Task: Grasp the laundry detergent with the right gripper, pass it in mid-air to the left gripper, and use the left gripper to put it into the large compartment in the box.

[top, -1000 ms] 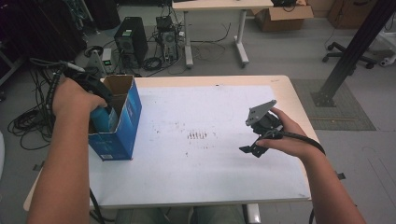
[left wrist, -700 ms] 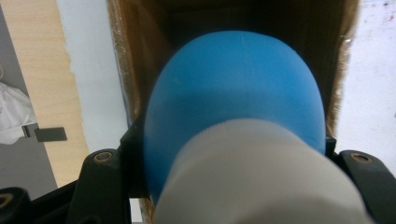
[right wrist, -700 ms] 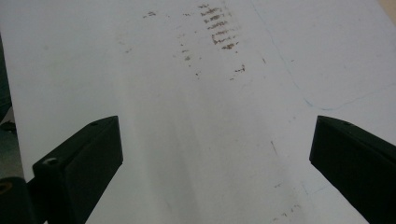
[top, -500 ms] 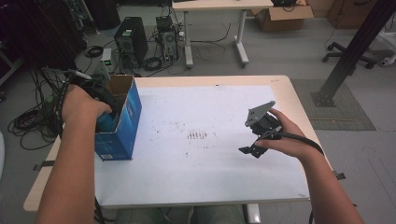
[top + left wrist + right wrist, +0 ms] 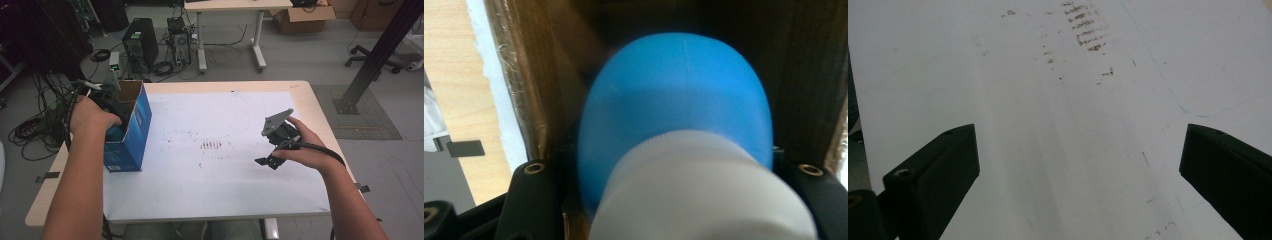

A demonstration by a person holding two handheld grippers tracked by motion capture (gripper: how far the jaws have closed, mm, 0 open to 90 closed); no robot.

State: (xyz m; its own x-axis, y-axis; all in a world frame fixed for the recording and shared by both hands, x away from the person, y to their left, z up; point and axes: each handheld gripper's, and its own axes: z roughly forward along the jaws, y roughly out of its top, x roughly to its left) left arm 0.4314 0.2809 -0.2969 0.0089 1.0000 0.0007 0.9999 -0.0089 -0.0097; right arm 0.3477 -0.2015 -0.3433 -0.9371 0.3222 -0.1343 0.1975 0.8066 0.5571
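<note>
Bottle [image 5: 679, 105], smooth blue plastic with rounded shoulder and ribbed white cap, now sunk deep inside brown-lined cardboard box [image 5: 131, 131] at table's nine o'clock; lower than a second ago, likely being packed. Clamped between left gripper [image 5: 102, 107]. Right gripper [image 5: 277, 145] spread wide, empty, hovering over scuffed white tabletop [image 5: 210, 190] at three o'clock.

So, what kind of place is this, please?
Probably a lab or workshop: computer towers and tangled cables on the floor, cardboard boxes, and a worktable under a white sheet.
</note>
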